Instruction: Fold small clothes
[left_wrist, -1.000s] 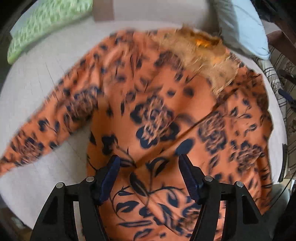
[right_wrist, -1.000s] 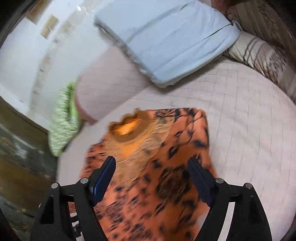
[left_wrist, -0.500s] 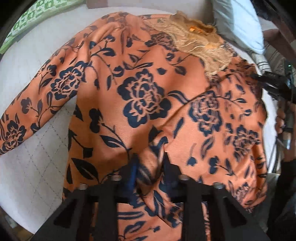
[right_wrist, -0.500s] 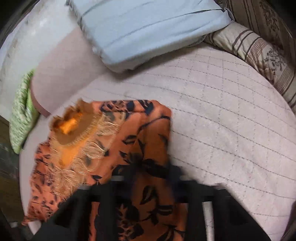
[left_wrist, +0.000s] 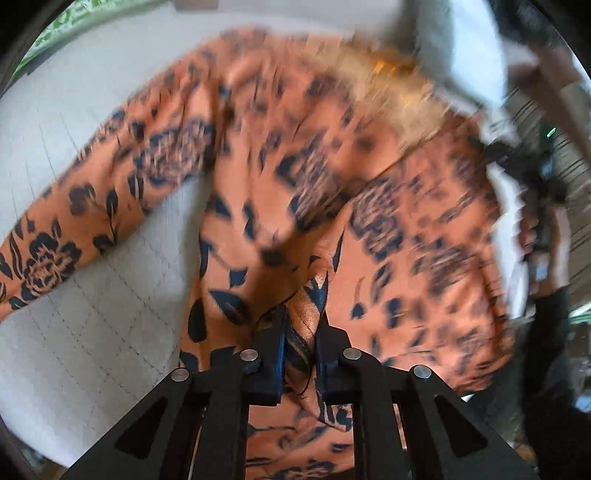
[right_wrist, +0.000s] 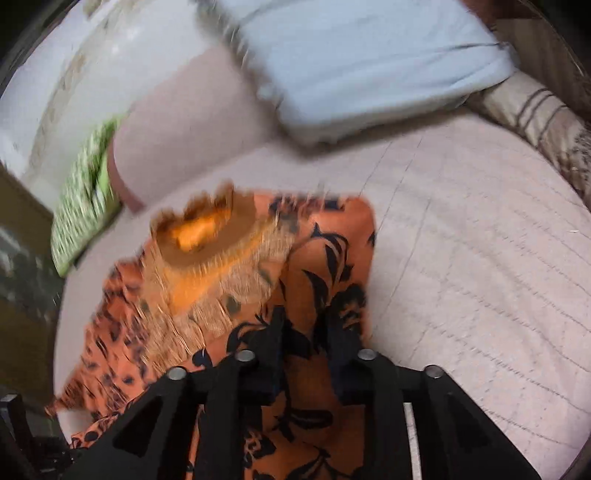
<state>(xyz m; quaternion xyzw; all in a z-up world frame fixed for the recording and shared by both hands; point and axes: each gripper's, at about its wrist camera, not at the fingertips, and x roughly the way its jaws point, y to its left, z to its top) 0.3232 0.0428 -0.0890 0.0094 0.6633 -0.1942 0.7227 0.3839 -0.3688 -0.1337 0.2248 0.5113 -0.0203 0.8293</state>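
Note:
An orange garment (left_wrist: 295, 177) with dark blue flowers and a tan fringed collar (left_wrist: 391, 85) lies spread on a quilted bed. My left gripper (left_wrist: 301, 317) pinches a raised fold of its lower part; the jaws are closing with the cloth pressed between the pads. In the right wrist view the same garment (right_wrist: 332, 251) shows its collar (right_wrist: 207, 236) and right shoulder. My right gripper (right_wrist: 303, 321) has that shoulder cloth filling the gap between its fingers while the jaws are opening slightly. The right gripper (left_wrist: 532, 173) and the hand (left_wrist: 532, 236) that holds it show blurred at the left view's right edge.
The pale quilted bed cover (right_wrist: 480, 258) stretches right of the garment. A light blue pillow (right_wrist: 369, 62) lies at the head, a striped beige cushion (right_wrist: 535, 110) to its right, and a green patterned pillow (right_wrist: 81, 192) at the left. One long sleeve (left_wrist: 55, 236) trails left.
Both grippers went from wide open over the garment to closed on its cloth. The left one has pulled its fold up and the cloth has shifted. The right jaws stand slightly wider than half a second ago.

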